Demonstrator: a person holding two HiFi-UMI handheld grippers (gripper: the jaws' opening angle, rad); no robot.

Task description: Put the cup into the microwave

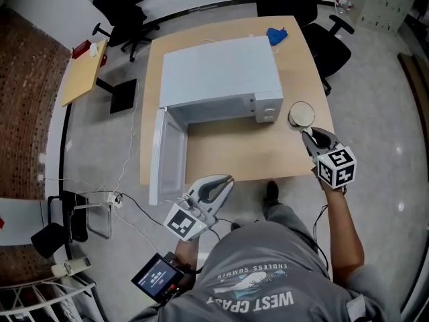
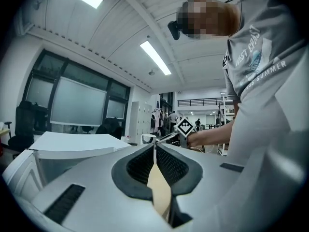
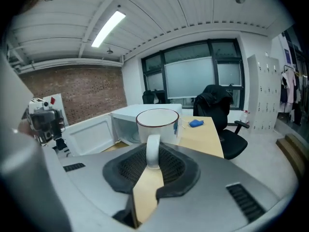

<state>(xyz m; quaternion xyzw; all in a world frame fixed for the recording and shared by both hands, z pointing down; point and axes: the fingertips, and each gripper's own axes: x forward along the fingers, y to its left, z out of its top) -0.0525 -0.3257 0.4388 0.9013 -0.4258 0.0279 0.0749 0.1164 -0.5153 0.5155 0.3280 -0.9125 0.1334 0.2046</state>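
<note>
The right gripper (image 3: 153, 154) clamped the white ceramic cup (image 3: 157, 124) by its handle over the wooden table's (image 1: 228, 156) right edge. The cup looked rigid, breakable and liable to pivot. The left gripper (image 2: 154, 151) was closed and empty.

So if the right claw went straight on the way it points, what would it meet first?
Probably the microwave, its white body just behind the held cup; depth is hard to judge.

Seen from the head view, the microwave (image 1: 221, 79) shows only its top and its open door (image 1: 166, 156), and its inside is hidden. In the right gripper view the right tool (image 3: 153, 151) covers the cup's (image 3: 157, 127) base and lower handle. The blue thing (image 1: 276, 35) on the desk (image 1: 228, 149) is too small to identify.
</note>
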